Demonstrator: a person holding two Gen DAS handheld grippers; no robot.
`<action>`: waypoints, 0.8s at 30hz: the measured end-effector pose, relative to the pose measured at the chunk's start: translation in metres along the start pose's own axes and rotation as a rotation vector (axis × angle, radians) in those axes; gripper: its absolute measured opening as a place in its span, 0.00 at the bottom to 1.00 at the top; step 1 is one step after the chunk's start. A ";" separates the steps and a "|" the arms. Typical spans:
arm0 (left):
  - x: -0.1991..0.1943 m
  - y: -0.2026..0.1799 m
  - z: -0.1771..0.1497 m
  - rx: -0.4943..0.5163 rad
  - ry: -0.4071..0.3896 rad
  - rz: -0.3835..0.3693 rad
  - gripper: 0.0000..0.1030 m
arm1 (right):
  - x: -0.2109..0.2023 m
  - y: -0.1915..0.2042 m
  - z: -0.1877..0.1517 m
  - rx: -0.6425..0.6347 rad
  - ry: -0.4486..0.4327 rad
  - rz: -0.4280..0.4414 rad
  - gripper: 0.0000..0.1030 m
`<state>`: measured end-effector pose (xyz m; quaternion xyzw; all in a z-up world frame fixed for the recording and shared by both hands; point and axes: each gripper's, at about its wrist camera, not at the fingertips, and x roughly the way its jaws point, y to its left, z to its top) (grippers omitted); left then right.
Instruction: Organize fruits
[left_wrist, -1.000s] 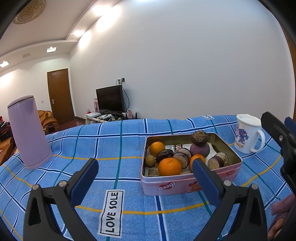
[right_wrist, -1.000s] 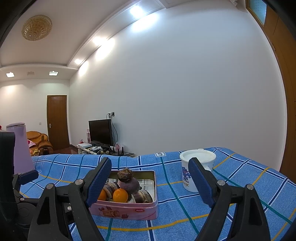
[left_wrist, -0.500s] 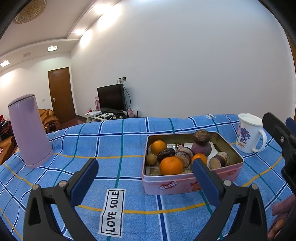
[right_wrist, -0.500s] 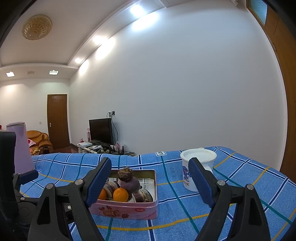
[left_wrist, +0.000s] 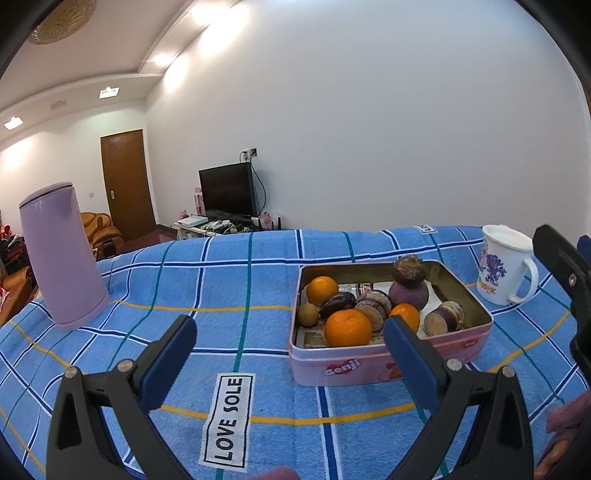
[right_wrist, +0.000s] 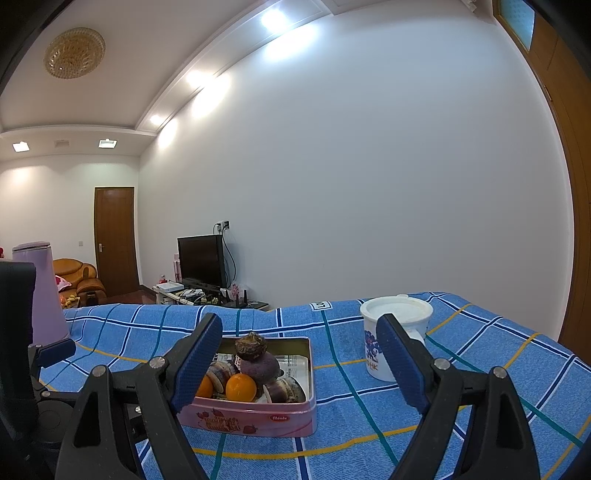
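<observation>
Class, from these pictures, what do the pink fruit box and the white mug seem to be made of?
Pink fruit box: likely tin-plated metal; its inner walls shine golden and the rim is rolled, with a printed outside.
White mug: ceramic or plastic, hard to tell; a smooth surface with a printed blue picture.

Home living room: television (left_wrist: 227, 190) on low stand, orange sofa (right_wrist: 79, 278), wooden door (right_wrist: 115, 240), ceiling lamp (right_wrist: 74, 52).
</observation>
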<state>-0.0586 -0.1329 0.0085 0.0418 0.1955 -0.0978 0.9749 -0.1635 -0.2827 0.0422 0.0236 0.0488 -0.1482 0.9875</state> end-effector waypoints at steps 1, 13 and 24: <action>0.001 0.000 0.000 0.000 0.002 0.000 1.00 | 0.000 0.000 0.000 0.000 0.000 0.000 0.84; 0.000 -0.003 0.000 0.007 0.010 -0.009 1.00 | 0.002 0.001 -0.002 -0.004 0.002 0.005 0.84; 0.002 -0.005 0.002 0.006 0.016 -0.013 1.00 | 0.006 -0.001 -0.004 -0.006 0.013 0.004 0.84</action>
